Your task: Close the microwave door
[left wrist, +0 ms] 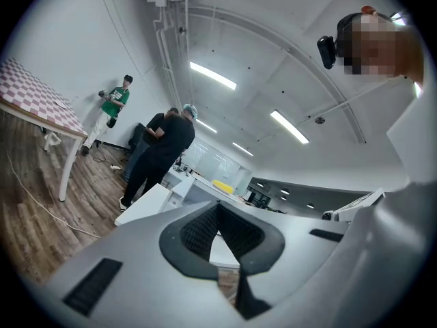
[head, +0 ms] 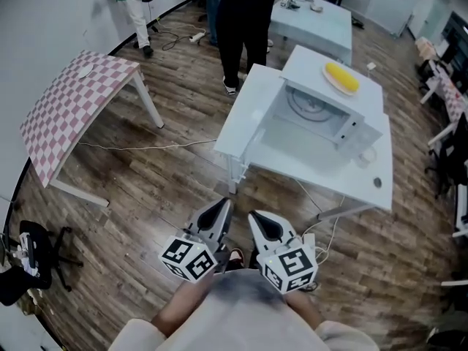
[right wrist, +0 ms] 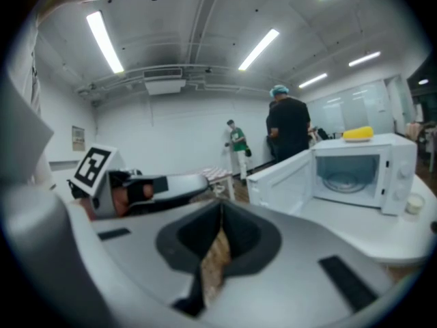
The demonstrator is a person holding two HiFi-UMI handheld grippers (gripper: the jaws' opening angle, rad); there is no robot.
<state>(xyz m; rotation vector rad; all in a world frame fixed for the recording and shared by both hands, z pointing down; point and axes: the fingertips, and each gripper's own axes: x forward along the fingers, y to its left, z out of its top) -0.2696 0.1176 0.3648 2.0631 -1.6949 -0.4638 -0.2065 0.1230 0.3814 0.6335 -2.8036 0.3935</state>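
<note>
No words, brands or numbers could be read, the left cube (head: 189, 257) on the left gripper (head: 222, 207) and the right cube (head: 291, 265) on the right gripper (head: 256, 218) bore only black-and-white square marker patterns, a notice (right wrist: 77, 139) on the far wall was too small to read, the microwave (right wrist: 390, 176) panel showed no legible print

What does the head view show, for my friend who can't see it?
A white microwave on a white table has its door swung wide open. Nearer the viewer, the left gripper and right gripper, both shut, touch nothing. A yellow object lies on the microwave.
</note>
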